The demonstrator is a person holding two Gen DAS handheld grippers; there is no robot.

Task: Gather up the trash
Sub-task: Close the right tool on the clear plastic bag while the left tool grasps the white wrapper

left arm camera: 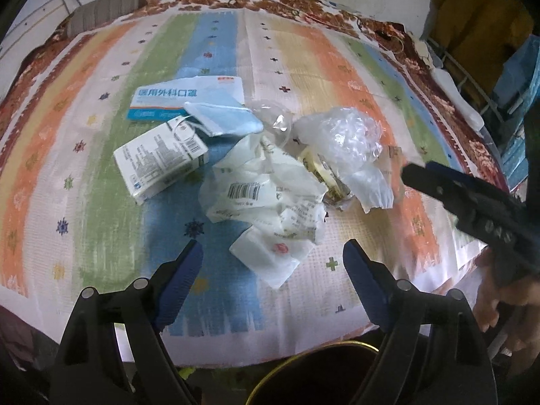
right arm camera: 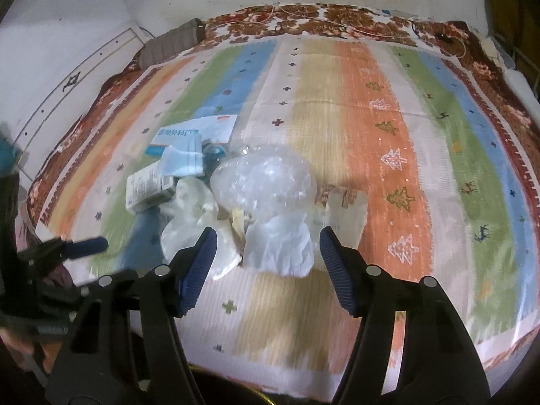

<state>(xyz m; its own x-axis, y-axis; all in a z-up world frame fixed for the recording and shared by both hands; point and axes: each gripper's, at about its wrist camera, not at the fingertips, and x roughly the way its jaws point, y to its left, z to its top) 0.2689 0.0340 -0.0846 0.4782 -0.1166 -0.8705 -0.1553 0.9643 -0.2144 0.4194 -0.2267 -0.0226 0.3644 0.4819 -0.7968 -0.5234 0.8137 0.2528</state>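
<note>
A heap of trash lies on the striped mat (left arm camera: 84, 182): a blue-and-white mask packet (left arm camera: 182, 98), a blue face mask (left arm camera: 226, 118), a white carton (left arm camera: 158, 162), crumpled white wrappers with a barcode (left arm camera: 256, 195), a clear crumpled plastic bag (left arm camera: 344, 135) and a small white sachet (left arm camera: 270, 260). My left gripper (left arm camera: 272, 246) hangs open just over the sachet, pads apart from it. My right gripper (right arm camera: 268, 233) is open, with a white tissue scrap (right arm camera: 280, 249) and the plastic bag (right arm camera: 266, 182) lying ahead between its fingers, untouched. It also shows in the left wrist view as the dark gripper (left arm camera: 415, 173) at the right.
A dark bin with a gold rim (left arm camera: 303, 368) stands below the mat's near edge. A grey cushion (left arm camera: 101, 10) lies at the far left on a floral blanket (left arm camera: 337, 6). A rack with yellow and blue cloth (left arm camera: 479, 33) stands at the right. A hand (left arm camera: 499, 303) holds the right gripper.
</note>
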